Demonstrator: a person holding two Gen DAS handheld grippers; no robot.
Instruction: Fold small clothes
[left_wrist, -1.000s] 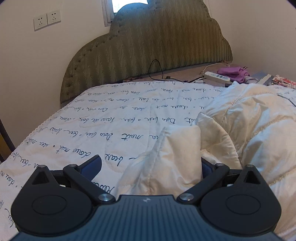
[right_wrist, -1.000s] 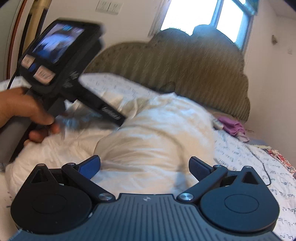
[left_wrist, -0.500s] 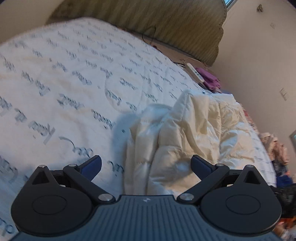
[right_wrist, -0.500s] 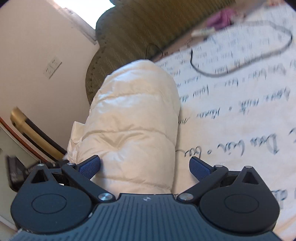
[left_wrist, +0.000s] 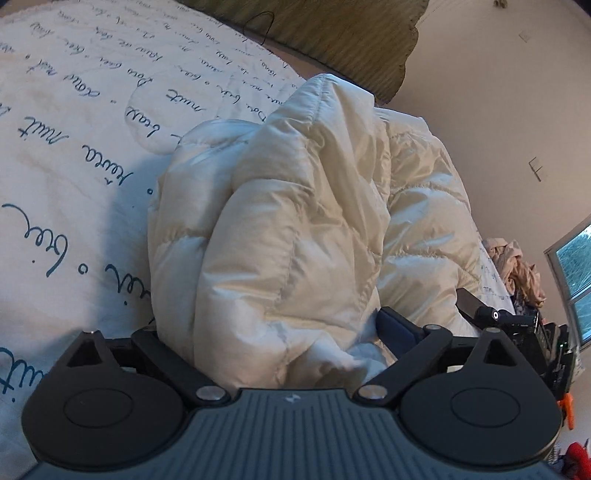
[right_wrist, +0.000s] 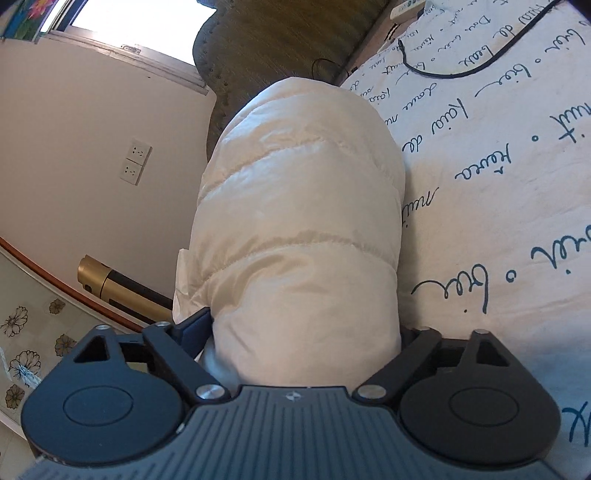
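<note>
A cream quilted puffer jacket (left_wrist: 295, 221) lies bunched on the bed. My left gripper (left_wrist: 280, 325) has its fingers on either side of a thick fold of it, closed onto the fabric; the left finger is hidden by cloth. In the right wrist view a rolled, padded part of the jacket (right_wrist: 303, 221) fills the middle. My right gripper (right_wrist: 303, 332) is shut on that roll, blue pads pressed against both its sides.
The bed sheet (left_wrist: 74, 147) is white with blue handwriting print and shows to the right of the roll (right_wrist: 498, 184). A green padded headboard (left_wrist: 332, 33) stands behind. A black cable (right_wrist: 480, 66) lies on the sheet. The other gripper's body (left_wrist: 524, 325) is at the right.
Both grippers have closed in on the jacket and now have thick folds between their fingers. Both views have tilted and moved closer to the cloth.
</note>
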